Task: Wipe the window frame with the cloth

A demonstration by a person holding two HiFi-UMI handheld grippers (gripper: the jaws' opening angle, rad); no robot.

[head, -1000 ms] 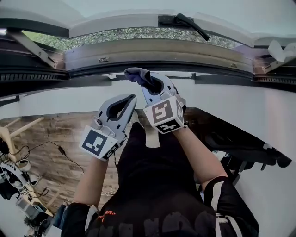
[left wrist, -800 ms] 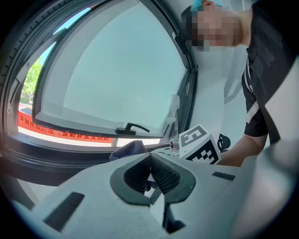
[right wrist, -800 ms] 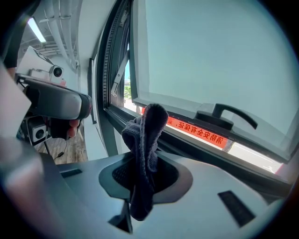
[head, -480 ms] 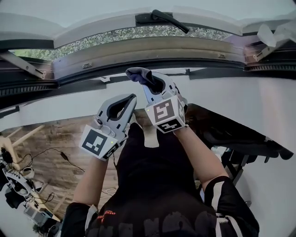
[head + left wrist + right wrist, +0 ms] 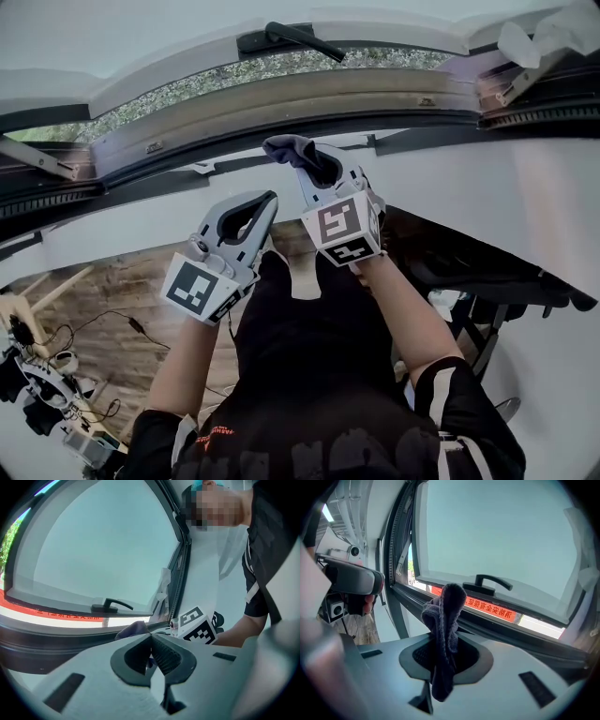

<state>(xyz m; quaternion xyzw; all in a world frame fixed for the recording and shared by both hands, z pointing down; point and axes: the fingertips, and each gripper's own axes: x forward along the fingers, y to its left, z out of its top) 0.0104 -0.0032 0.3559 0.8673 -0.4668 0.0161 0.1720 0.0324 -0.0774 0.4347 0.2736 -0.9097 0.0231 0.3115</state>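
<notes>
Cloth (image 5: 292,155) held up near the window frame (image 5: 281,98)

The dark purple cloth, bunched and nubbly, stood clamped between the right gripper's (image 5: 314,167) fingers (image 5: 418,654), its tail hanging below them. Since a second earlier both grippers had barely shifted, while the frame's handle (image 5: 286,37) had slid leftward in the head view. The left gripper's (image 5: 259,201) fingers (image 5: 165,656) were pressed together, empty.

wood-plank floor (image 5: 112,295) at lower left, thin black cable (image 5: 141,328) lying loose across the boards, tangle of wires and small gear (image 5: 42,380) heaped at the left edge, pale wooden stick (image 5: 56,277) beside it, contact with floor unclear
</notes>
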